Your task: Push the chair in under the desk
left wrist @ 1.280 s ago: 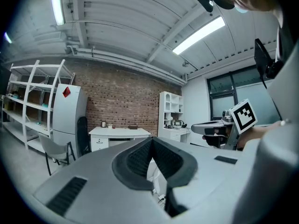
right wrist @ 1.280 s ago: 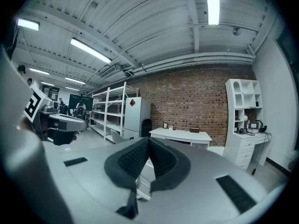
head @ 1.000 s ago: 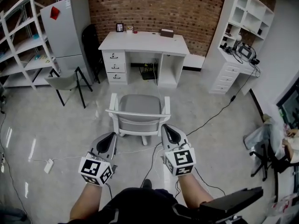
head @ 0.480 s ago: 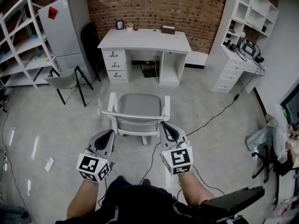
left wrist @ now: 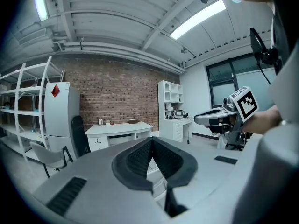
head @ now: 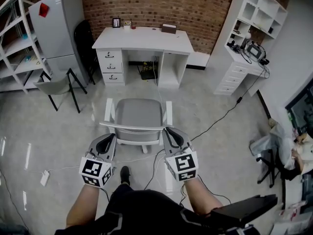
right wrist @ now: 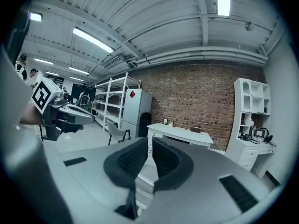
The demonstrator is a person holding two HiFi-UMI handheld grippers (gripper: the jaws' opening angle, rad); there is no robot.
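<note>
Both closed and empty, left claw (head: 109,137) and right claw (head: 168,130) closer to the chair (head: 139,112) than before.

The head view looks steeply down from high above the floor (head: 58,131). Both gripper views sit low, facing nearly level toward the brick wall (left wrist: 117,92); all three share the white worktop (head: 142,38).
</note>
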